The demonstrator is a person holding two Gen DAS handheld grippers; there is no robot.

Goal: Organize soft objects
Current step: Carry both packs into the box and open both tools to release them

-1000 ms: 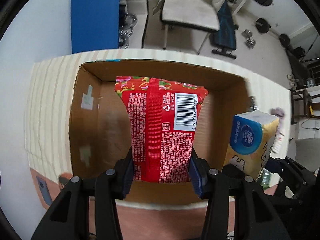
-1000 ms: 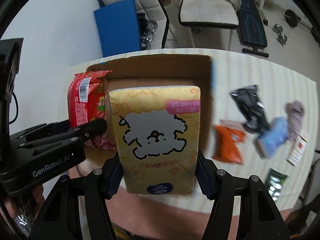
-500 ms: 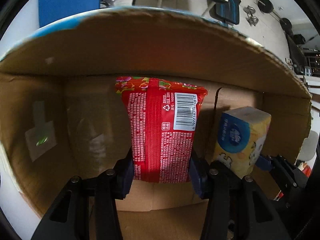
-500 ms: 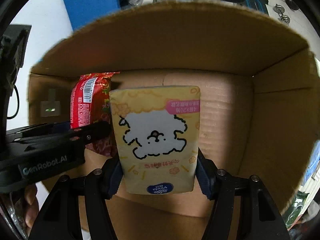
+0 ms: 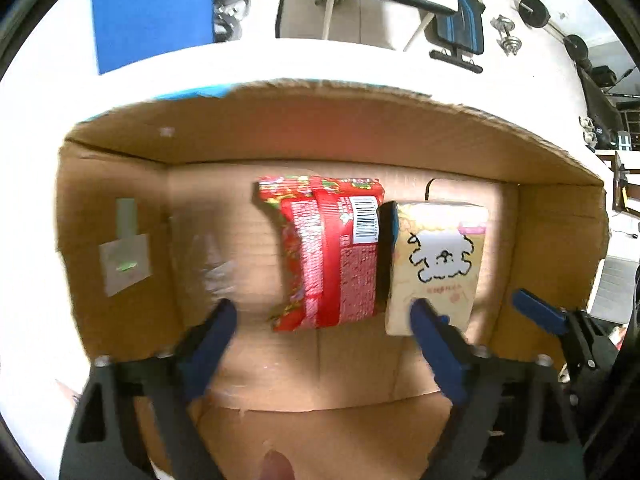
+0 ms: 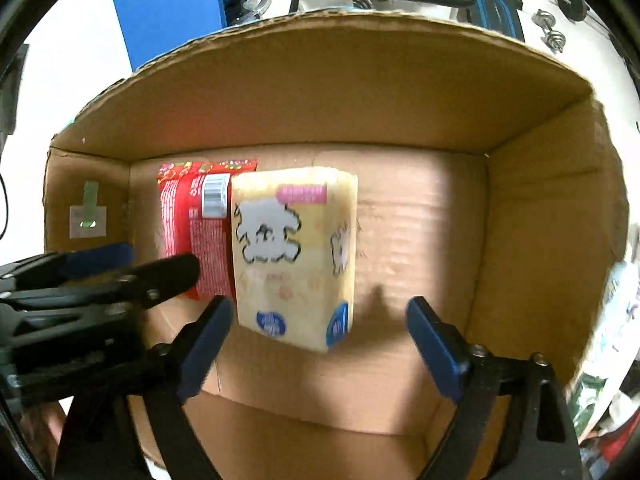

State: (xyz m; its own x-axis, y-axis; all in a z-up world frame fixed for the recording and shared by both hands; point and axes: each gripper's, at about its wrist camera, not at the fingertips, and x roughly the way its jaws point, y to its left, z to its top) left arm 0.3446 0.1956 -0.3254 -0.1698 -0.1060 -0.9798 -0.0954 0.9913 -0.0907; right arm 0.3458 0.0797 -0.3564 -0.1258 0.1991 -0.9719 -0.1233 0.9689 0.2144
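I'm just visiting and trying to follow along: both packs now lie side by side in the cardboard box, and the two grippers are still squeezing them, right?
Not quite. Both grippers are open and hold nothing. In the left wrist view the left gripper stands spread with the red pack lying free; in the right wrist view the right gripper is spread clear of the yellow tissue pack. The packs do lie side by side in the cardboard box.

No legible text; barcode on red packet (image 5: 328,252).

A red pack (image 5: 330,256) with a barcode lies flat inside the box (image 6: 540,208). A yellow tissue pack (image 6: 294,252) with a white dog drawing lies just beside it, touching.
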